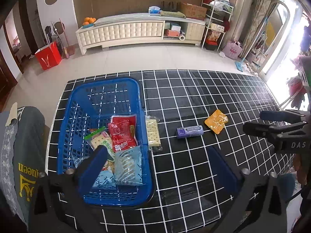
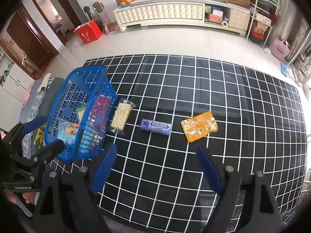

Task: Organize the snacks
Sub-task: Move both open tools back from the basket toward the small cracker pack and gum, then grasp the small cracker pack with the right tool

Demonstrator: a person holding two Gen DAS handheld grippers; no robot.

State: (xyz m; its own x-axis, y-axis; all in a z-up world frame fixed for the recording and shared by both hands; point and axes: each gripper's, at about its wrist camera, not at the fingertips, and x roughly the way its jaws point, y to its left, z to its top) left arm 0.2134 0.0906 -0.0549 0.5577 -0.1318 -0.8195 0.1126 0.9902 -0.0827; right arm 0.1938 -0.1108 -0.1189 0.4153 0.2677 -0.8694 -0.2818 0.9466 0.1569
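Left gripper (image 1: 161, 161): jaws wide, empty, over blue slotted plastic basket (image 1: 68, 116).
Right gripper (image 2: 155, 167): jaws wide, empty.
Loose on black grid cloth (image 2: 233, 97): clear-wrapped cracker pack (image 2: 120, 117) touching basket wall; purple wrapped roll (image 2: 156, 127); orange foil pouch (image 2: 199, 126).
Risk: slick wrap slipping from pads — crackers cracking under pinch, basket nudged.

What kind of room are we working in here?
Likely a home living room: a long cream media cabinet with oranges on it, cluttered storage shelves, and a tiled floor.
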